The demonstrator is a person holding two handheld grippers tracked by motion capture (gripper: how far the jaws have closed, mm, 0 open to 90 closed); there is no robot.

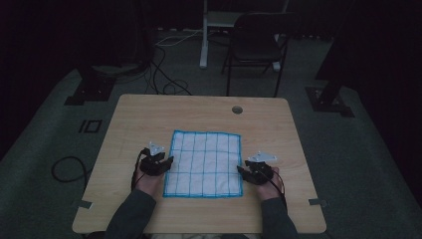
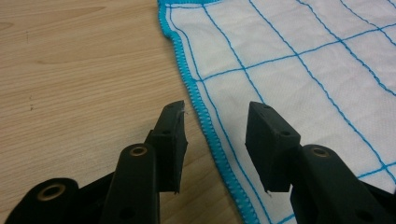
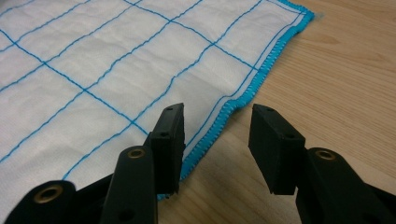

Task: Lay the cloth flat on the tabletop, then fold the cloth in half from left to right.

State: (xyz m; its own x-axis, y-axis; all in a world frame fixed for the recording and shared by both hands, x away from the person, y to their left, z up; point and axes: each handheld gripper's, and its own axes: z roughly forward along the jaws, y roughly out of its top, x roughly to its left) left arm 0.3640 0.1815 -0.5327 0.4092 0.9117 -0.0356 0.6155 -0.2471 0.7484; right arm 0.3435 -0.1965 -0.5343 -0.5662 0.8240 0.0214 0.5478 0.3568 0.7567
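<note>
Your left tool (image 1: pixel 168 162) spread wide astride the cloth's left hem, nothing pinched, your right tool (image 1: pixel 241 171) equally spread at its right hem, white blue-checked cloth (image 1: pixel 204 162) flat mid-worktop (image 1: pixel 149 114) between your 2 hands, black folding chair (image 1: pixel 256 45) beyond.

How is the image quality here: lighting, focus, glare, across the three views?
High view: dim, the room near black, cloth and table readable but soft. Left gripper view: bright, even, no glare, cloth stitching crisp, left gripper close and slightly soft. Right gripper view: equally bright, right gripper casts faint shadow.
</note>
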